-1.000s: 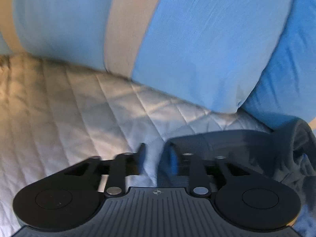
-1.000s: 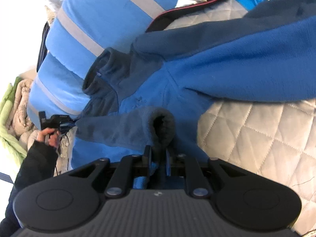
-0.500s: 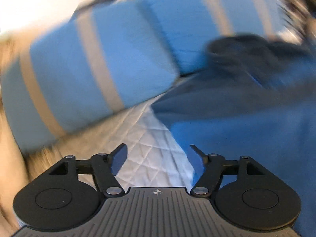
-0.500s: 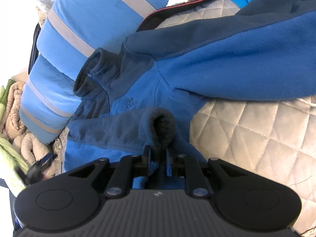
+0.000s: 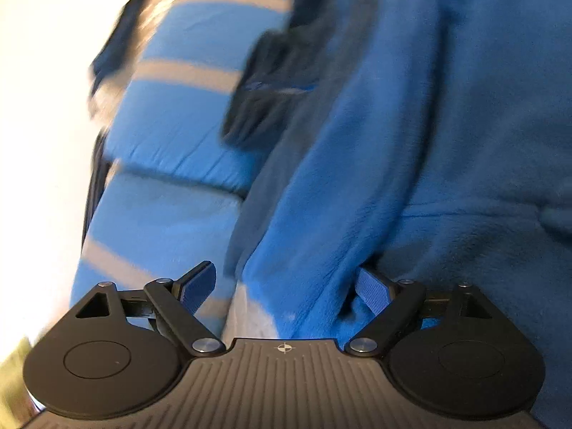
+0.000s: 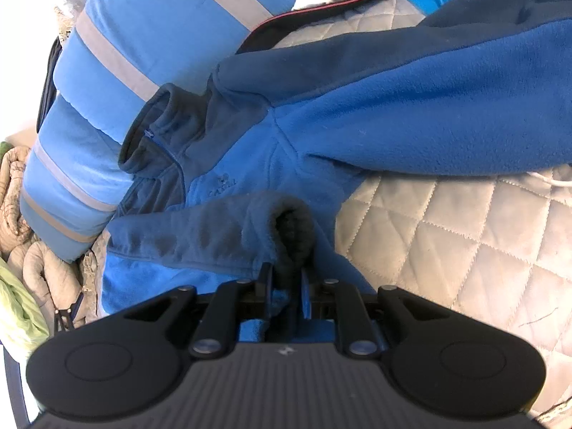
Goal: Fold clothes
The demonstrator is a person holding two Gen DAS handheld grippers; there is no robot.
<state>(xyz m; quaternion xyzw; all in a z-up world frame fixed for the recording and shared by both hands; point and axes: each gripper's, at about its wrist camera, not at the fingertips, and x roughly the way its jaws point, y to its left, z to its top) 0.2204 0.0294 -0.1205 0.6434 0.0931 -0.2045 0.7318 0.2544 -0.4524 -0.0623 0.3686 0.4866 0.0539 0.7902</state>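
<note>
Two grippers are seen at a blue fleece (image 6: 357,114) spread on a quilt (image 6: 464,236). Its cuff (image 6: 291,228) is pinched by the nearly closed right gripper (image 6: 286,282). A fleece fold lies between the left gripper's (image 5: 284,286) wide, opening jaws, ungripped.

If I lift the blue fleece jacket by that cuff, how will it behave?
Probably floppy: the fleece jacket drapes in soft folds over the quilt. The cuff bunches in the right gripper, so likely grippy. The body would probably trail and drag.

Quilted beige bedspread (image 6: 464,236), striped pillows (image 6: 143,35)
</note>
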